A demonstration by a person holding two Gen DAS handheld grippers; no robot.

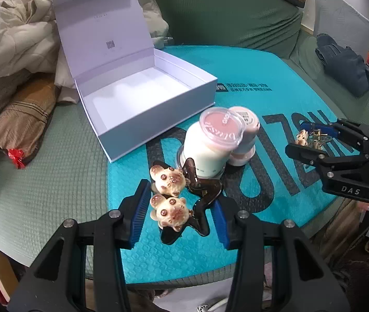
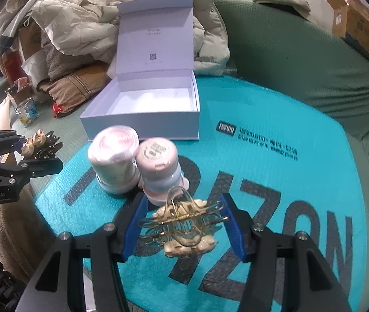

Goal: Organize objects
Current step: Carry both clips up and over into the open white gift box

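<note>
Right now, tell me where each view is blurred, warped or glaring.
Left wrist view: fisheye bends the teal mat edges and darkens the corners; the brown hair clip in the left tool is sharp, with small glints. Right wrist view: same warp; the two pink jars look smeared, while the gold hair clip in the right tool is clearer.

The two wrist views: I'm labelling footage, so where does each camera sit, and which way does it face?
Left wrist: on the left gripper, looking down along its fingers at the dark hair clip it holds; the right gripper shows at the right edge.
Right wrist: on the right gripper, facing its gold hair clip.
Both show the open white box and two jars.
</note>
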